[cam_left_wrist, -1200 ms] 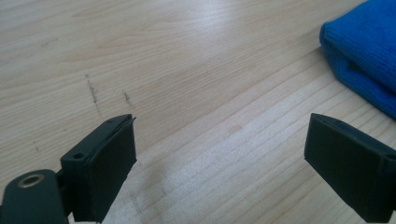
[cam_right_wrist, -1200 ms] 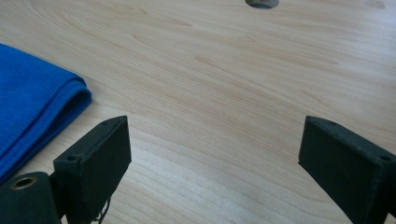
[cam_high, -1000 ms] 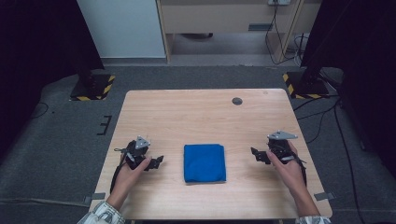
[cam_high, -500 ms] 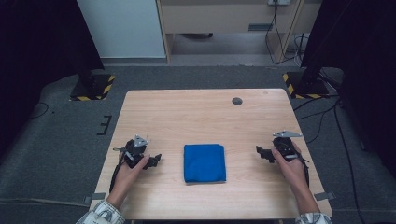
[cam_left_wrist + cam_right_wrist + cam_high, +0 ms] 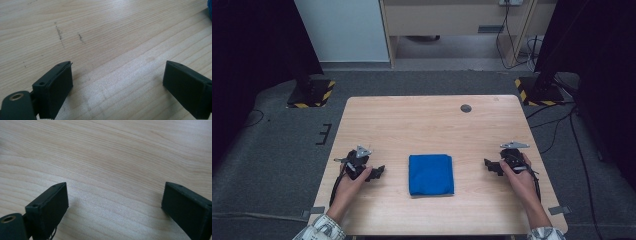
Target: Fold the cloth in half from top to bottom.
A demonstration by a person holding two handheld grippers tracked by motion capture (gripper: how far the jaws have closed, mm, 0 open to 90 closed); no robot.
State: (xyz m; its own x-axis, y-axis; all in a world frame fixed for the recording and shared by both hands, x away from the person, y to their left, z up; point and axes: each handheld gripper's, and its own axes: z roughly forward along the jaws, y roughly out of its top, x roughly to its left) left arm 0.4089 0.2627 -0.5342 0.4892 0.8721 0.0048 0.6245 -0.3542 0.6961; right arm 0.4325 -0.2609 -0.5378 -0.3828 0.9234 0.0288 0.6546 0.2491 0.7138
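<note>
two grippers — blue cloth between

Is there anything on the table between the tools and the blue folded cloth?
No, nothing visible. The folded blue square cloth lies flat on the light wooden table, with bare wood between it and the left tool on one side and the right tool on the other. Both tools have their jaws wide apart and hold nothing.

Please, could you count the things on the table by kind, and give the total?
Folded blue cloth: 1
Hand-held grippers, left gripper and right gripper: 2
Small dark round disc: 1
Total: 4
</note>
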